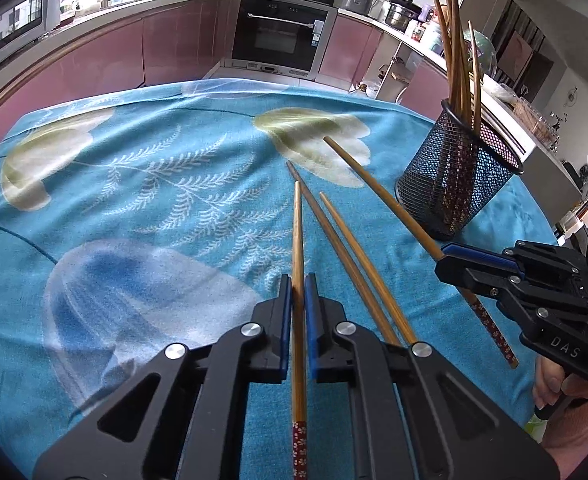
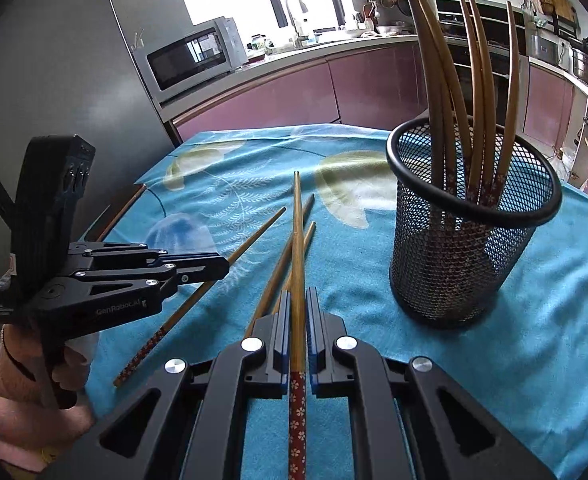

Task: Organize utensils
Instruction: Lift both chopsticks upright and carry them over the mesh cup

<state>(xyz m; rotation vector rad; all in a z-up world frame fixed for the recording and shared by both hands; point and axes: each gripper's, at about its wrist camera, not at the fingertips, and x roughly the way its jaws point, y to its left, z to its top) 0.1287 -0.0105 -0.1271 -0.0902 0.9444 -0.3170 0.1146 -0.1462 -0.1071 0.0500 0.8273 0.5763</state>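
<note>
My left gripper (image 1: 298,284) is shut on a wooden chopstick (image 1: 298,236) with a red flowered end, which runs straight out between its blue pads. My right gripper (image 2: 298,296) is shut on a second such chopstick (image 2: 297,220), tip pointing away. In each view the other gripper shows from the side: the right gripper (image 1: 446,254) clamps a long chopstick (image 1: 374,188), and the left gripper (image 2: 226,268) clamps one (image 2: 254,234). Two loose chopsticks (image 1: 354,248) lie on the cloth between them. A black mesh holder (image 1: 458,184) (image 2: 466,248) stands upright at the right with several chopsticks in it.
The table wears a blue flowered cloth (image 1: 154,184). A thin brown stick (image 2: 122,210) lies at its far left edge. Pink kitchen cabinets (image 1: 174,40), an oven (image 1: 278,36) and a microwave (image 2: 190,56) ring the table. A hand (image 2: 70,364) grips each handle.
</note>
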